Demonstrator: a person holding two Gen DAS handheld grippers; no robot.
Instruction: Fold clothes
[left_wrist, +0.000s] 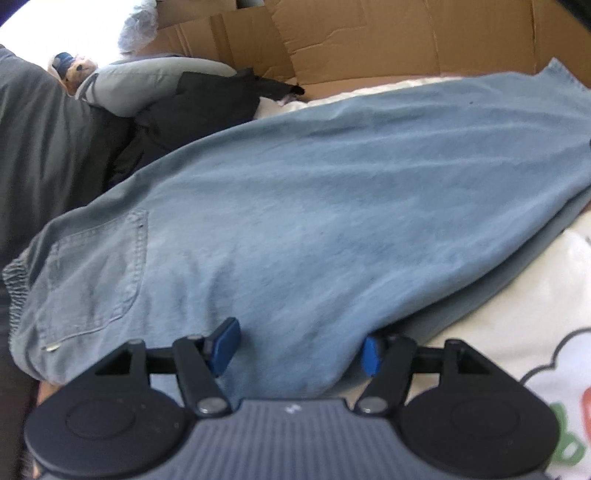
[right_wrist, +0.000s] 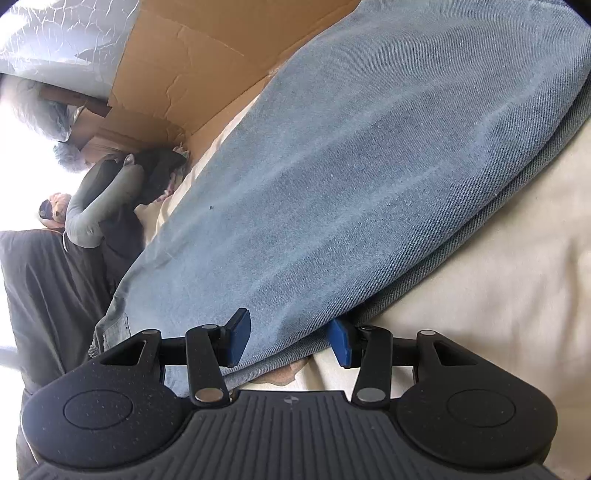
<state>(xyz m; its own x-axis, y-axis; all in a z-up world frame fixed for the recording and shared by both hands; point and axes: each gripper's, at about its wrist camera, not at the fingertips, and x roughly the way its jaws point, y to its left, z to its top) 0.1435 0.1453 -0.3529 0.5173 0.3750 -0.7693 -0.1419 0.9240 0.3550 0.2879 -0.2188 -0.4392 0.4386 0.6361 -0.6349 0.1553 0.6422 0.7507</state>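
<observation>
Folded blue jeans (left_wrist: 314, 206) are lying on a white sheet (left_wrist: 524, 317), both the left gripper (left_wrist: 299, 349) and right gripper (right_wrist: 291, 341) standing part-open astride the fabric's edge, neither visibly pinching.

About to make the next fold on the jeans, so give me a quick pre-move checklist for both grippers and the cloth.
1. Left gripper jaws apart, jeans edge between them: ok.
2. Left fingers pressing the cloth: cannot tell.
3. Right gripper jaws apart astride the doubled jeans edge: ok.
4. Right grip firm: cannot tell.
5. Jeans already doubled, two layers showing at the edge: ok.
6. Dark clothes pile lies apart from the jeans: ok.
</observation>
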